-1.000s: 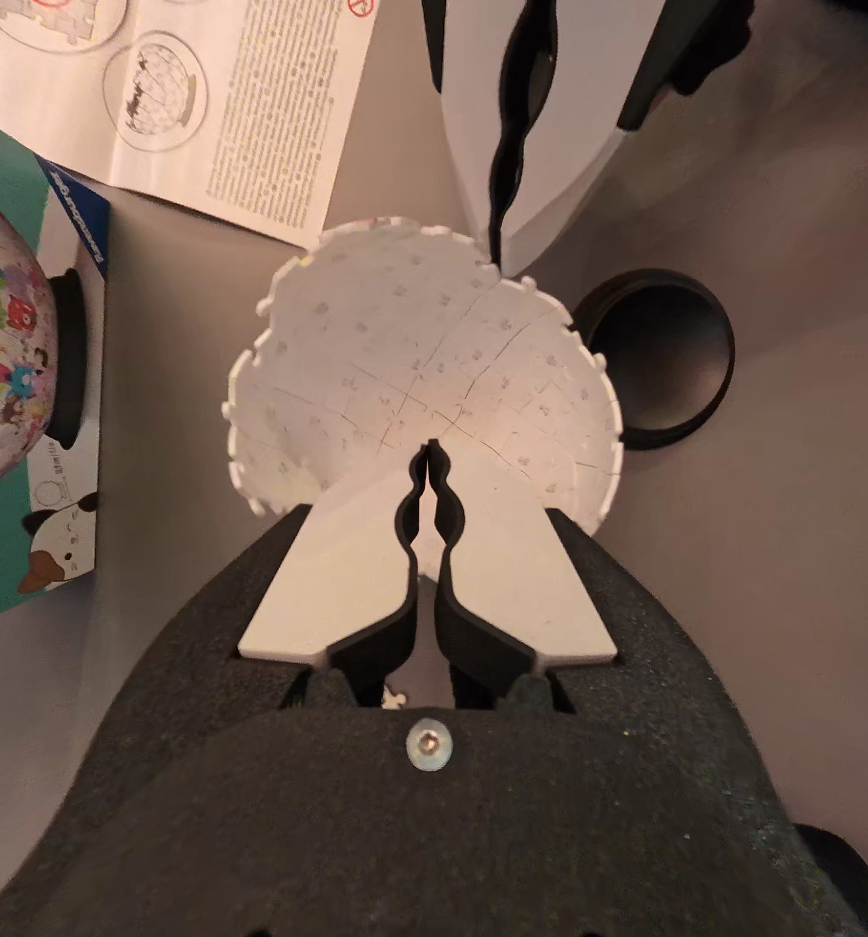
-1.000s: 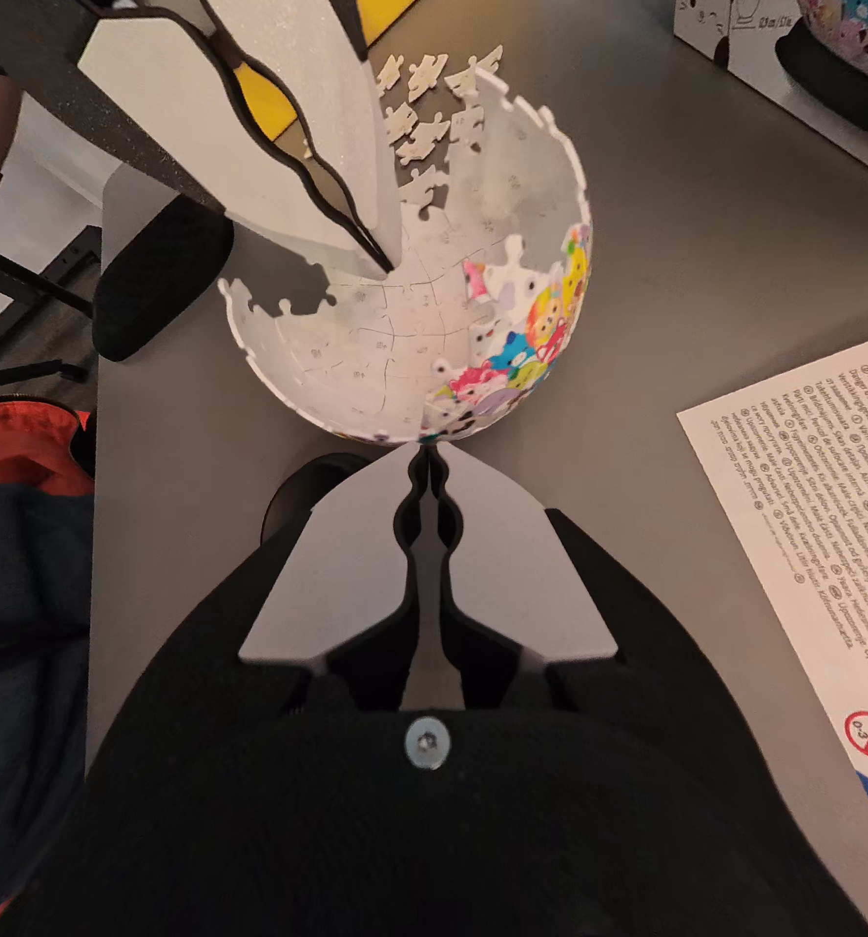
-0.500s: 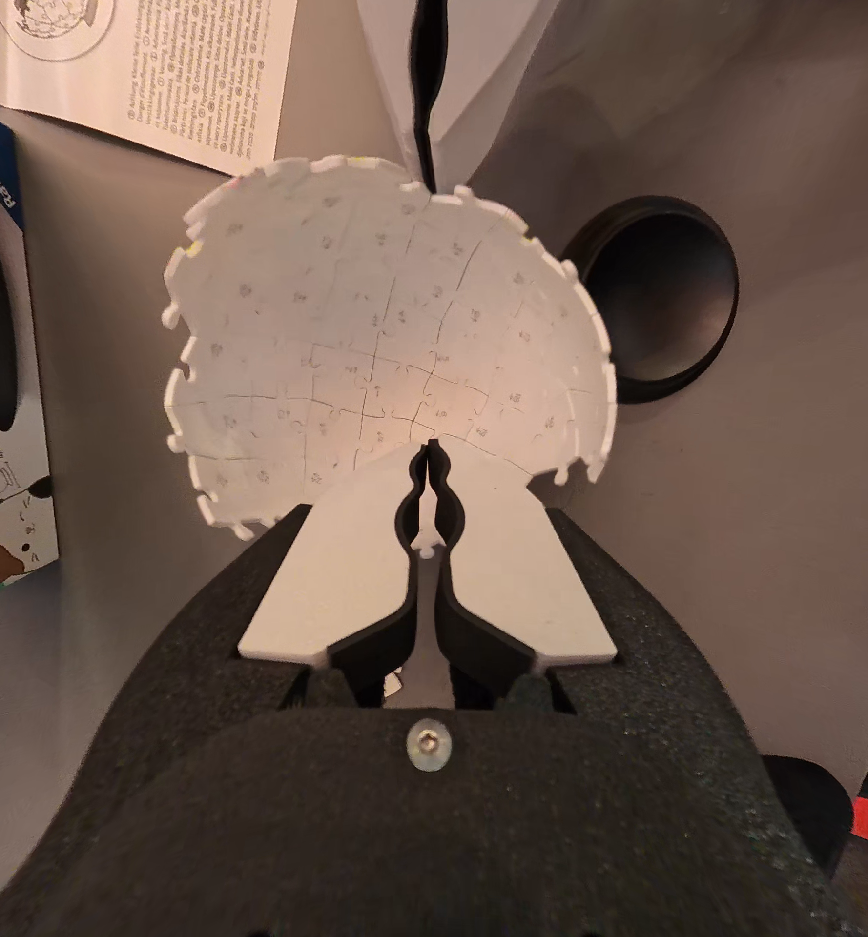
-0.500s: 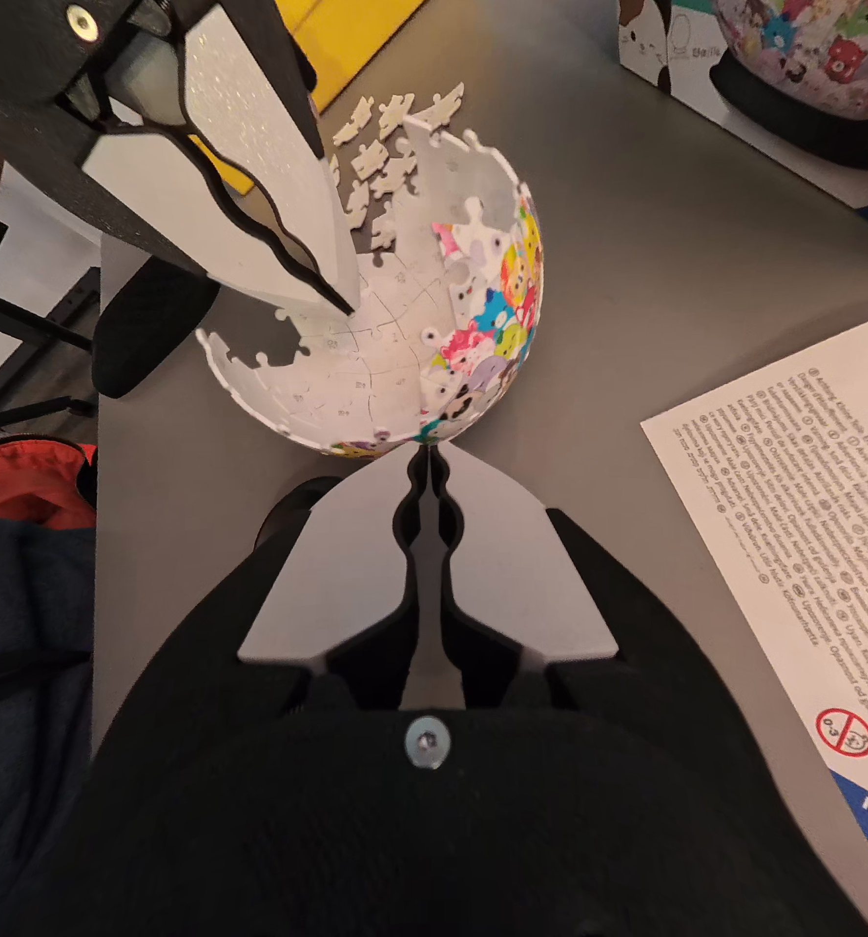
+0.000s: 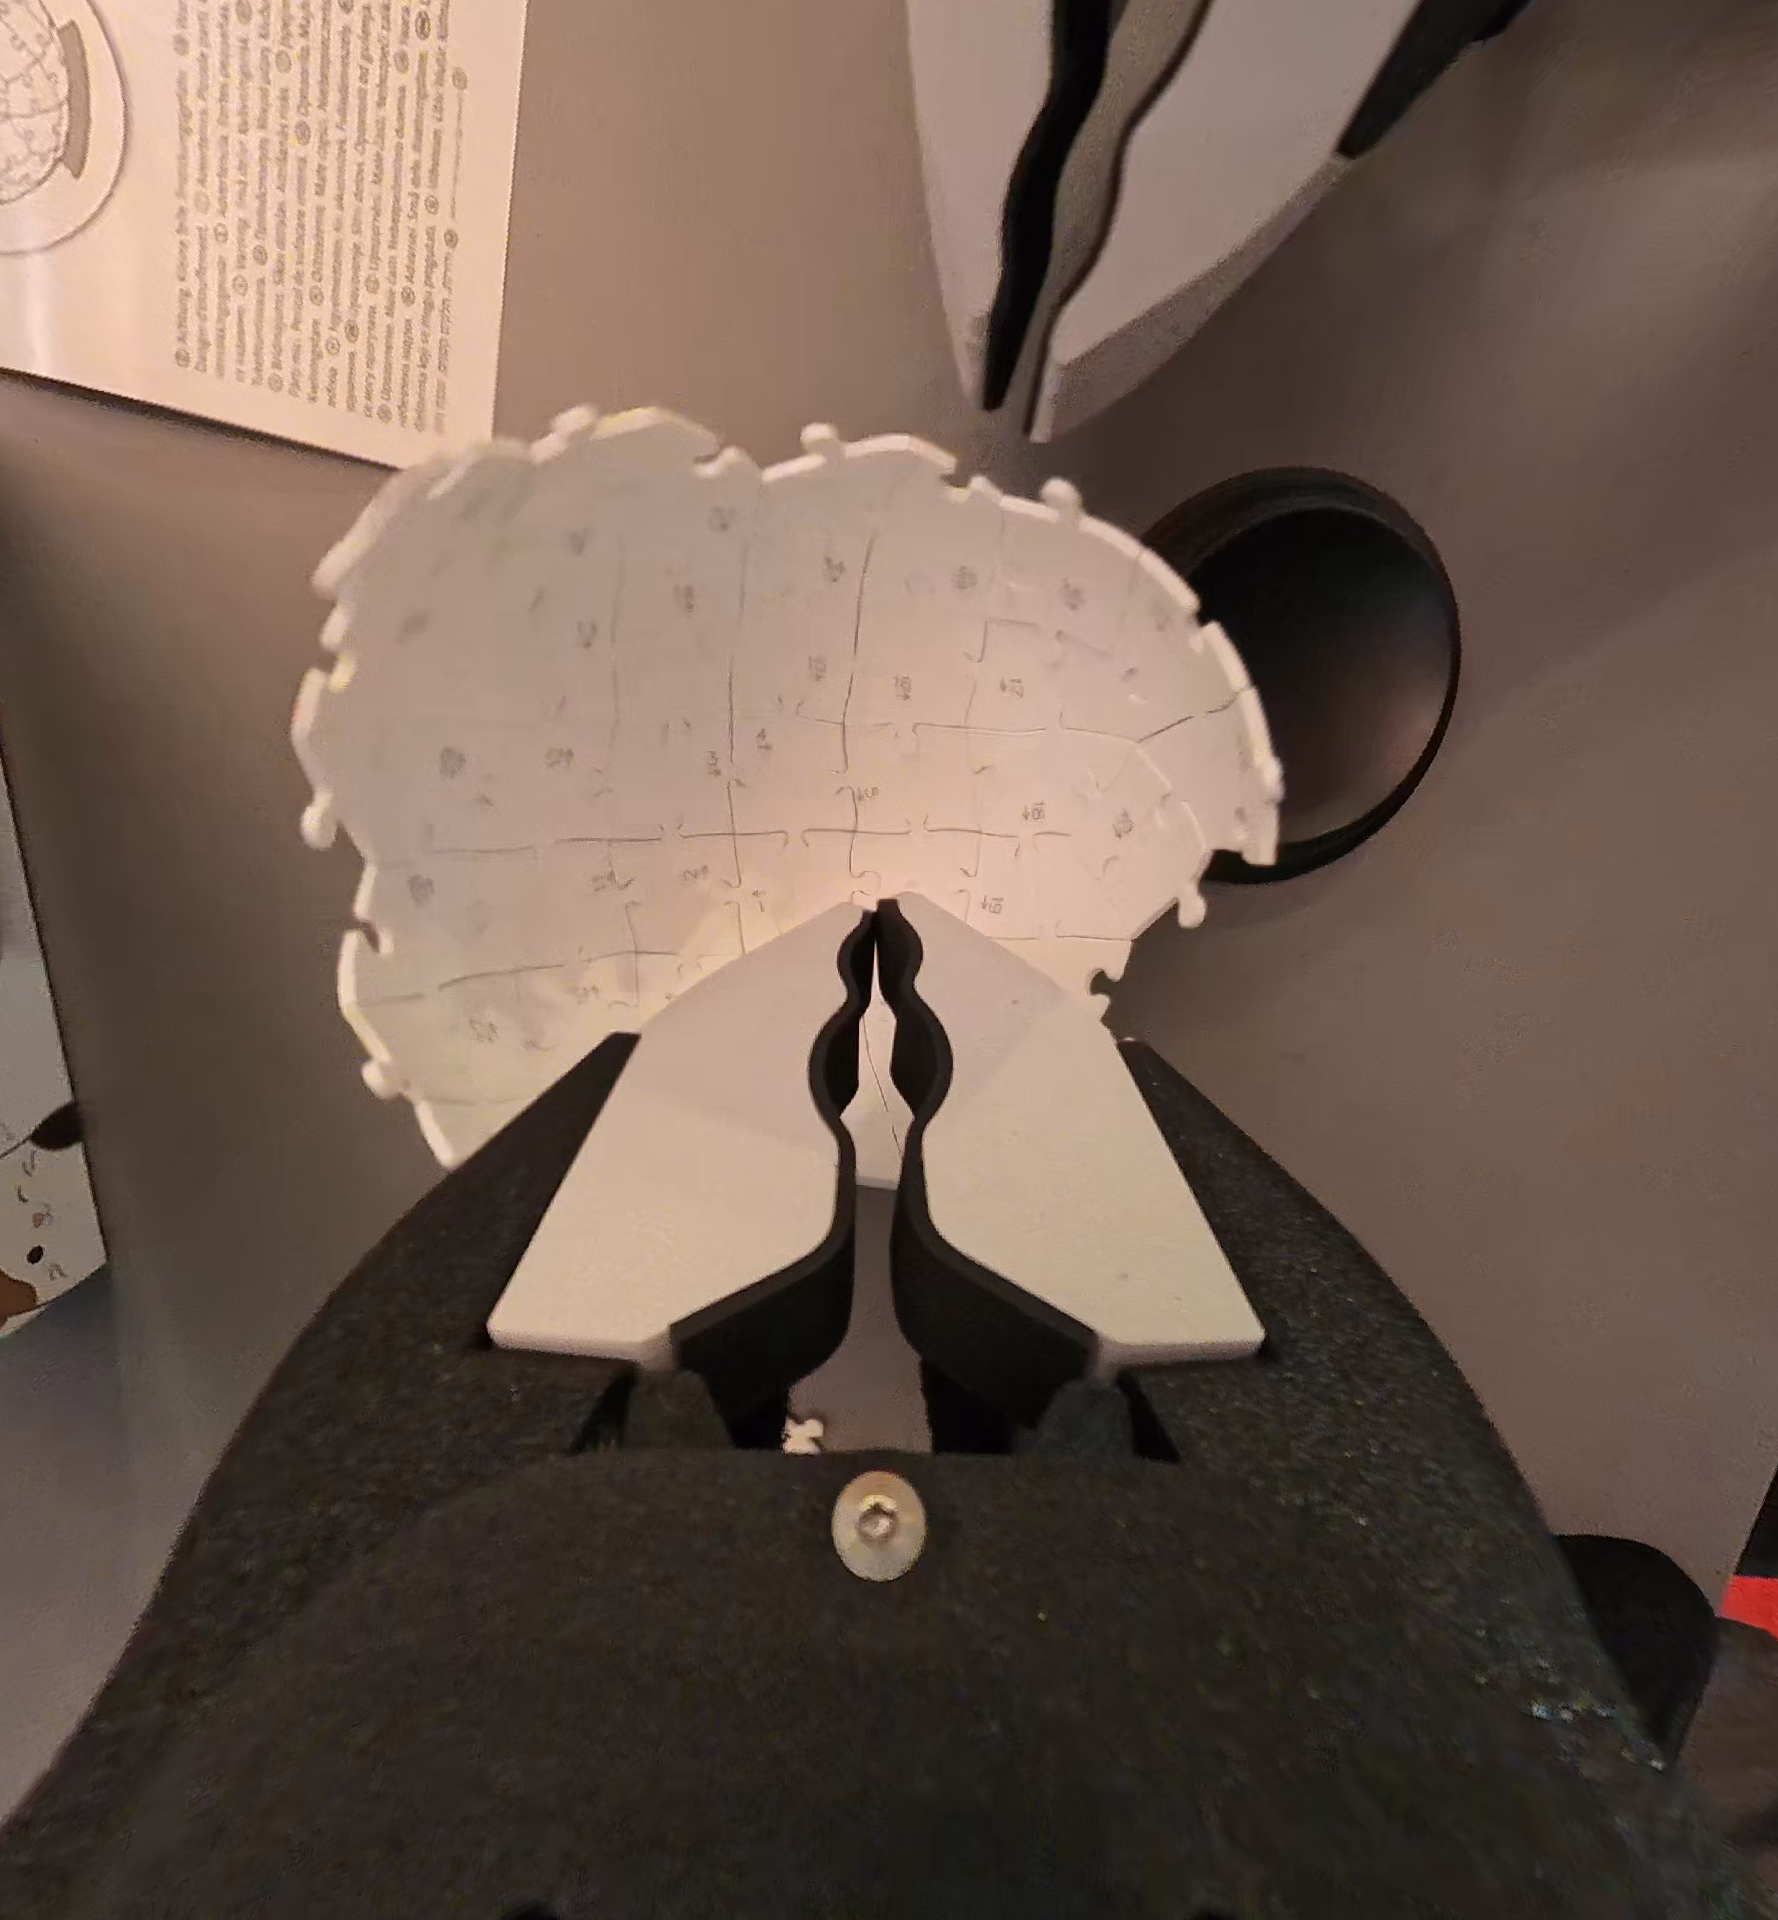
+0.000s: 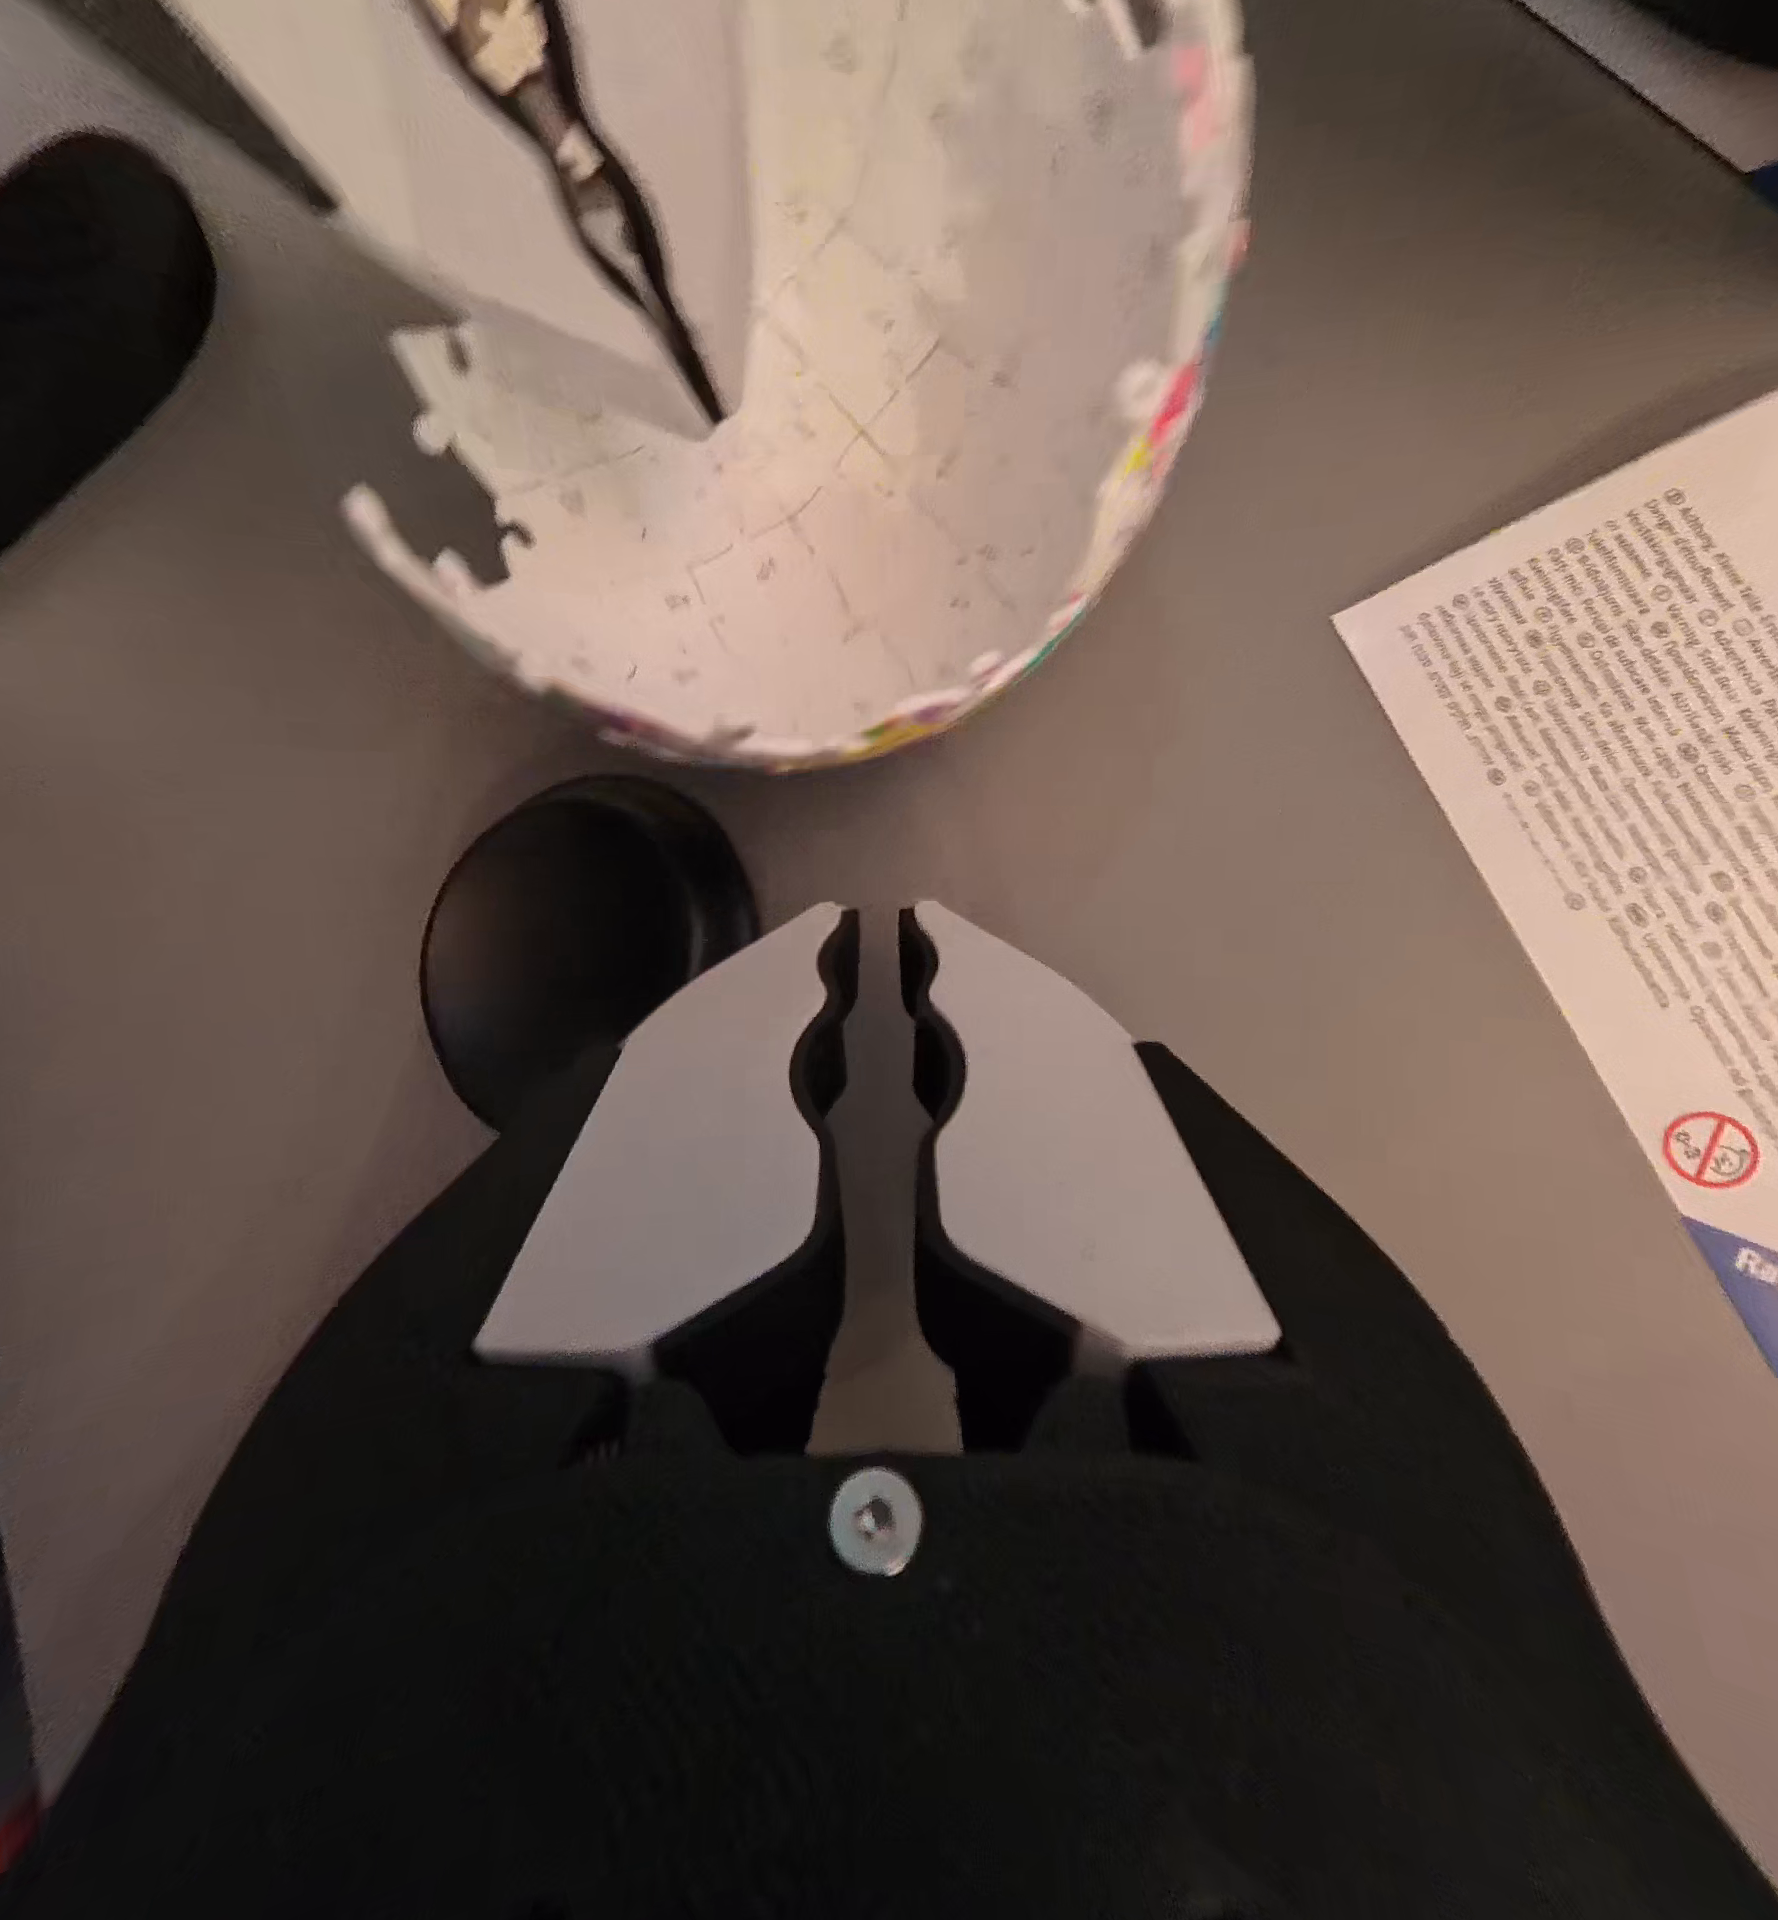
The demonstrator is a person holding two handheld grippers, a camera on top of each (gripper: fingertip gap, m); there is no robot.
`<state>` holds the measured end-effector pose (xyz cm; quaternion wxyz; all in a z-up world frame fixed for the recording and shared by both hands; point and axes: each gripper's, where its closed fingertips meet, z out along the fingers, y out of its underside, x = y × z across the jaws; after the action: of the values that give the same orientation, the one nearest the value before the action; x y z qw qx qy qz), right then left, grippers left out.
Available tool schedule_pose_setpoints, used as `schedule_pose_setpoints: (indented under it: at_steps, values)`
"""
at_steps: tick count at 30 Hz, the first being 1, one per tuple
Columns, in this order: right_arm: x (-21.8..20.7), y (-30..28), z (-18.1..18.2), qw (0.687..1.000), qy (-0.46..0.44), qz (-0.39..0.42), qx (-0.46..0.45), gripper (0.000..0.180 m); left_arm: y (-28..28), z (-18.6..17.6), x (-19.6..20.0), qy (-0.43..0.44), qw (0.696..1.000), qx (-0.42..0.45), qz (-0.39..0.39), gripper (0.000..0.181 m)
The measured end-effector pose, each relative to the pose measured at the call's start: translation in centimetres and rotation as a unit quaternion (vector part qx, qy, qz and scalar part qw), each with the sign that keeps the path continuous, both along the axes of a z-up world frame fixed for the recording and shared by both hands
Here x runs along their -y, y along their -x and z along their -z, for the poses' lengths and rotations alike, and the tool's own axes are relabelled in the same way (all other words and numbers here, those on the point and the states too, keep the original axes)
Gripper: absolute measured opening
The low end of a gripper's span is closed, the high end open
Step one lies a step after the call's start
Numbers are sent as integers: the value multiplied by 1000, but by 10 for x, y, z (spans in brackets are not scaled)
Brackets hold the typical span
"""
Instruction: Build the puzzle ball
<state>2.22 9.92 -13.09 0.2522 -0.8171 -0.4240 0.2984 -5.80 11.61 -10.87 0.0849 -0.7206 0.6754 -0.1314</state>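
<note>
The left gripper (image 5: 879,906) sits at the centre of the left wrist view with its fingers (image 5: 760,997) pressed together on the wall of the half-built puzzle ball (image 5: 760,727), a white shell of joined pieces whose marked inner side faces the camera. The shell fills the middle of that frame, its knobbed rim ragged along the top and sides. Just behind its right edge a black ring stand (image 5: 1373,675) lies on the grey counter (image 5: 1487,1039). A printed instruction sheet (image 5: 272,197) occupies the upper left, and the puzzle box (image 5: 2,1174) shows at the left edge.

In the right wrist view the right gripper (image 6: 877,914) is in the lower centre, its fingers (image 6: 1030,1049) slightly apart with nothing between them, clear of the shell. The puzzle ball (image 6: 864,520) is blurred in the upper centre, coloured print showing along its outer right edge, and the left gripper (image 6: 708,416) reaches into it from the upper left. The ring stand (image 6: 573,935) lies left of the fingertips, and the instruction sheet (image 6: 1643,831) lies at the right edge.
</note>
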Motion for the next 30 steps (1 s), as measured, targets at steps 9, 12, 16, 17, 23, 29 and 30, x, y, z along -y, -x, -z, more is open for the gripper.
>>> schedule_pose_setpoints:
  at_steps: [9, 12, 16, 17, 23, 29, 30]
  values:
    - [29, 20, -14, 982, -106, -153, -22, 5, 0, 1, -3, 8, 1000, 13, -7, 0]
    - [23, 24, -12, 984, -106, -143, -21, 4, -7, 0, -7, 15, 1000, 18, -3, 0]
    - [21, 36, -17, 983, -110, -135, -53, 1, -23, -6, -1, 64, 997, 46, 7, 0]
    - [21, 38, -18, 984, -103, -133, -59, 1, -25, -7, 2, 78, 996, 46, 11, 0]
    - [15, 41, -17, 986, -108, -112, -66, 2, -24, -9, 11, 102, 993, 44, 29, 0]
    - [11, 40, -16, 988, -107, -99, -61, 4, -15, -4, 13, 113, 993, 25, 27, 0]
    - [11, 40, -16, 988, -106, -99, -60, 4, -13, -3, 15, 113, 993, 20, 30, 0]
